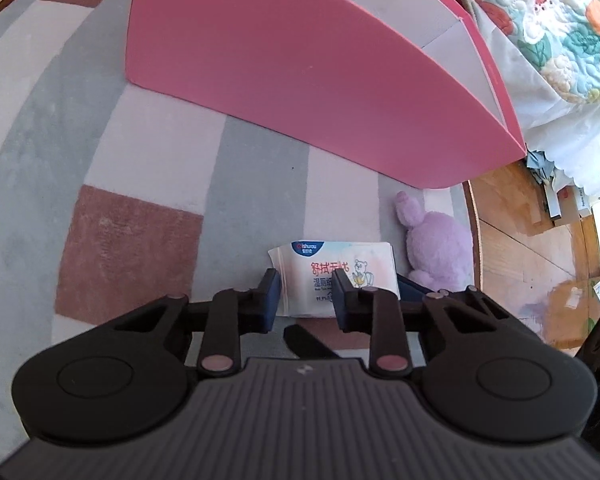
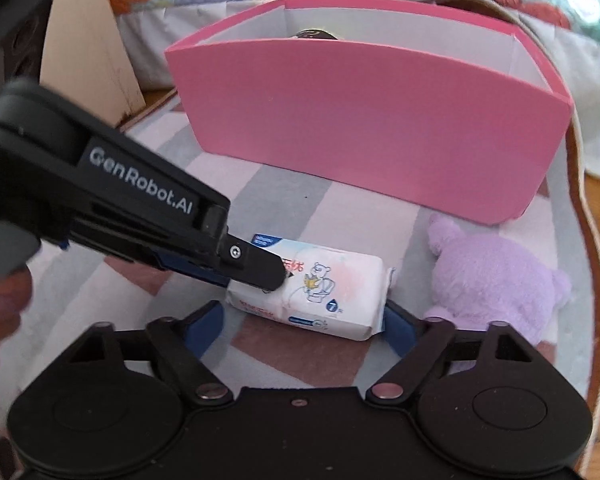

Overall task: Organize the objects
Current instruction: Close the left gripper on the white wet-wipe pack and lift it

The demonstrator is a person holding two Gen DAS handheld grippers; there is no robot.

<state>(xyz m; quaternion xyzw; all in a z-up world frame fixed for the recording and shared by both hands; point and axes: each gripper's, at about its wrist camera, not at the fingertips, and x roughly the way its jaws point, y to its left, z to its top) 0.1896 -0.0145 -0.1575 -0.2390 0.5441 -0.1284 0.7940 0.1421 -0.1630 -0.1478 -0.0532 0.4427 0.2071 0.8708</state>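
A white pack of wet wipes (image 1: 324,268) (image 2: 332,288) with a bear drawing lies on the striped rug. My left gripper (image 1: 307,298) comes in from the left in the right wrist view and is shut on the pack's left end, its fingertips (image 2: 274,276) pressing into the wrapper. My right gripper (image 2: 304,324) stands open around the pack: its right finger (image 2: 398,326) is at the pack's right end and its left finger (image 2: 210,318) is a little apart from it. A tall pink box (image 1: 300,80) (image 2: 360,120), open on top, stands just behind.
A purple plush toy (image 1: 440,248) (image 2: 492,276) lies right of the pack, near the rug's edge (image 1: 474,240). A floral quilt (image 1: 560,20) hangs behind the box. Wooden floor (image 1: 520,220) with cardboard lies to the right. A pale wooden post (image 2: 88,40) stands at the back left.
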